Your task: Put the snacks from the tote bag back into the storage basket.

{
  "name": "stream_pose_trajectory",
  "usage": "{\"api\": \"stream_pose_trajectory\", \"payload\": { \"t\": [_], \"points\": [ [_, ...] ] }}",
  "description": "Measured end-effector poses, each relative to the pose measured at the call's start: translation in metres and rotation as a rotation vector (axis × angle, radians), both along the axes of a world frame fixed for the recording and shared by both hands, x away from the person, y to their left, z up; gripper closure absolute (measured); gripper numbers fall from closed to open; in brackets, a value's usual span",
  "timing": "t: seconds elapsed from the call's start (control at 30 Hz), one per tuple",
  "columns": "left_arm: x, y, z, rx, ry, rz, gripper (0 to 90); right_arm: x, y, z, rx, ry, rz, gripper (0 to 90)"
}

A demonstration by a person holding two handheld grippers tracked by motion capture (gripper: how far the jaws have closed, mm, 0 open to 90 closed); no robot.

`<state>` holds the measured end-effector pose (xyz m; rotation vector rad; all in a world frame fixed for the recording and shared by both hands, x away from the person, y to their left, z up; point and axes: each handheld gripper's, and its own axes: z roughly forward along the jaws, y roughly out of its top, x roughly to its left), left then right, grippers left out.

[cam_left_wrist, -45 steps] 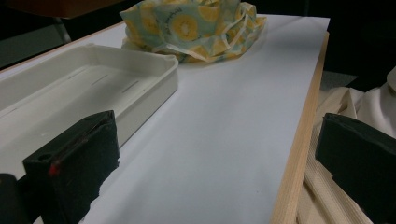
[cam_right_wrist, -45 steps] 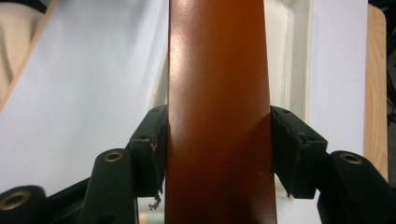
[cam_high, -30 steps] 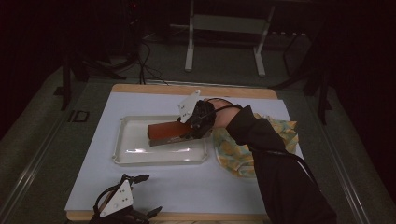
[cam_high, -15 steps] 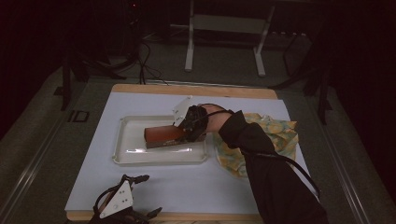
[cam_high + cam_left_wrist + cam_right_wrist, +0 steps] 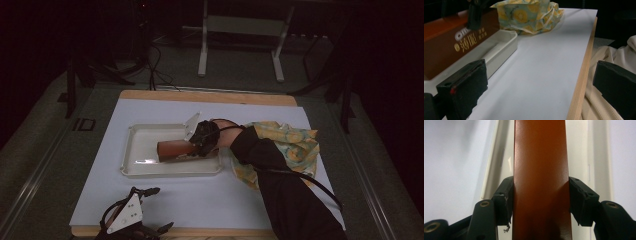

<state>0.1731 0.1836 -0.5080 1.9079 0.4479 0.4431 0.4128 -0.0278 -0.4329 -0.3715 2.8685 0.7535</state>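
Dim surroundings frame a lit work table (image 5: 150,210) covered by a white sheet with a wooden edge; metal stand legs and loose cables sit in shadow on the floor beyond it. On the sheet lies a shallow white tray (image 5: 131,150), and just beside its right end a crumpled yellow patterned cloth (image 5: 295,145). The work in hand appears to be placing a long brown box (image 5: 172,149) into that tray. The box lies lengthwise over the tray floor, and in the left gripper view its printed side (image 5: 456,42) sits low against the tray wall (image 5: 506,42), so it appears to be at or very near rest; whether its underside bears fully on the tray cannot be told. The right gripper (image 5: 200,142) is clamped on the near end of the box: the right gripper view shows both black pads pressed against its opposite sides (image 5: 540,170), with the tray rim running along either side beneath. Judged from this, the carry is done and the release and withdrawal are left. The person's right arm, in a dark sleeve, reaches forward and leftward across the cloth, forearm low over the table, wrist turned so the jaws point along the tray. The left gripper (image 5: 131,220) rests at the near edge of the table, jaws well apart with nothing between them, pointing across the sheet toward the cloth (image 5: 529,15).
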Motion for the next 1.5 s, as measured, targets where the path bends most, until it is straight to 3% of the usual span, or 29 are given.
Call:
{"api": "stream_pose_trajectory", "payload": {
  "t": [0.4, 0.8, 1.27, 1.5],
  "points": [
    [0.000, 0.000, 0.000, -0.003, 0.003, -0.003, 0.0, 0.009, -0.002, -0.027, -0.011, 0.017, -0.039, 42.8],
    [0.000, 0.000, 0.000, -0.005, 0.004, -0.004, 0.0, 0.012, 0.001, -0.041, -0.032, 0.030, -0.056, 42.5],
    [0.000, 0.000, 0.000, -0.007, 0.005, -0.008, 0.0, 0.012, 0.002, -0.041, -0.035, 0.059, -0.065, 38.8],
    [0.000, 0.000, 0.000, -0.006, 0.006, -0.006, 0.0, 0.012, -0.003, -0.027, 0.001, 0.055, -0.076, 37.3]
  ]
}}
